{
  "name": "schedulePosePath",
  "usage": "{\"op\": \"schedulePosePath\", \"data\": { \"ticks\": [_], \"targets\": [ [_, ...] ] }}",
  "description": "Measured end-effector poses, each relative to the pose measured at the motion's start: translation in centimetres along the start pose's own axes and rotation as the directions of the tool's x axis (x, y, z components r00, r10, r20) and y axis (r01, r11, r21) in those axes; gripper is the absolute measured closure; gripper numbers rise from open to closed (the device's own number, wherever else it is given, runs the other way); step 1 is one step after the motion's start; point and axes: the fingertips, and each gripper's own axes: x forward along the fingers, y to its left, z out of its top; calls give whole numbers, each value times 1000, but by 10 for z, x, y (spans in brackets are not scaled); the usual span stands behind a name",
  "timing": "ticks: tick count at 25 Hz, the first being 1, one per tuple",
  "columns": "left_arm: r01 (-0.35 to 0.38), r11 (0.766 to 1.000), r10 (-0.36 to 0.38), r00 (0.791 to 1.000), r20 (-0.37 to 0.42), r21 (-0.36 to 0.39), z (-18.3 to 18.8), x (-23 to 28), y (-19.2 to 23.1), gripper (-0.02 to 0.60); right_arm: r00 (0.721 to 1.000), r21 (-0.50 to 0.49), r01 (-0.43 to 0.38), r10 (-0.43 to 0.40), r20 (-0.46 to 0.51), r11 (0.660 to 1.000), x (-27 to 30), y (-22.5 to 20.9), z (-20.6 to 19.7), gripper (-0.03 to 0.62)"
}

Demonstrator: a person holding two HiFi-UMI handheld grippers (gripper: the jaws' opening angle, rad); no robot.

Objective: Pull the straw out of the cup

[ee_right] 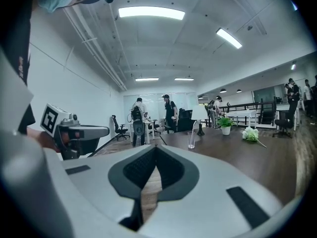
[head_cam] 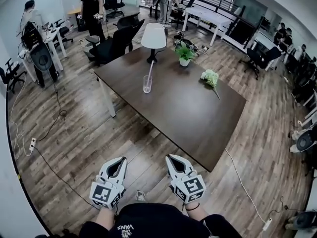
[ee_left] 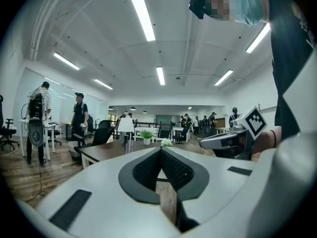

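A clear glass cup (head_cam: 147, 85) with a white straw (head_cam: 150, 69) standing in it sits on the dark wooden table (head_cam: 188, 118), toward its far left. The cup is small and distant in the left gripper view (ee_left: 129, 147) and in the right gripper view (ee_right: 191, 140). My left gripper (head_cam: 121, 159) and right gripper (head_cam: 171, 157) are side by side over the floor, well short of the table's near edge. Both point toward the table. The left gripper (ee_left: 160, 150) is shut with nothing in it, and so is the right gripper (ee_right: 155, 148).
A white lamp (head_cam: 154, 36), a potted plant (head_cam: 184, 53) and a bunch of pale flowers (head_cam: 210, 77) also stand on the table. Black office chairs (head_cam: 113, 46) sit at its far side. People stand by desks at the back. Cables run across the wooden floor (head_cam: 74, 133).
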Motion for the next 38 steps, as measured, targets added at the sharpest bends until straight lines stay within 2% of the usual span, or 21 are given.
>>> {"op": "schedulePosePath", "data": {
  "ticks": [10, 18, 31, 38],
  "targets": [
    [37, 999, -37, 999, 5, -4, 3, 17, 45, 571, 999, 0, 43, -43, -3, 999, 41, 1, 8, 577],
    [41, 999, -41, 999, 3, -10, 3, 49, 69, 571, 999, -9, 37, -37, -8, 999, 76, -20, 16, 577],
    [37, 999, -37, 999, 9, 4, 14, 131, 96, 571, 1000, 1, 20, -20, -6, 1000, 133, -85, 27, 577],
    [7, 1000, -7, 1000, 5, 1, 18, 173, 112, 571, 1000, -3, -9, 9, -7, 1000, 164, -121, 33, 577]
  ]
}}
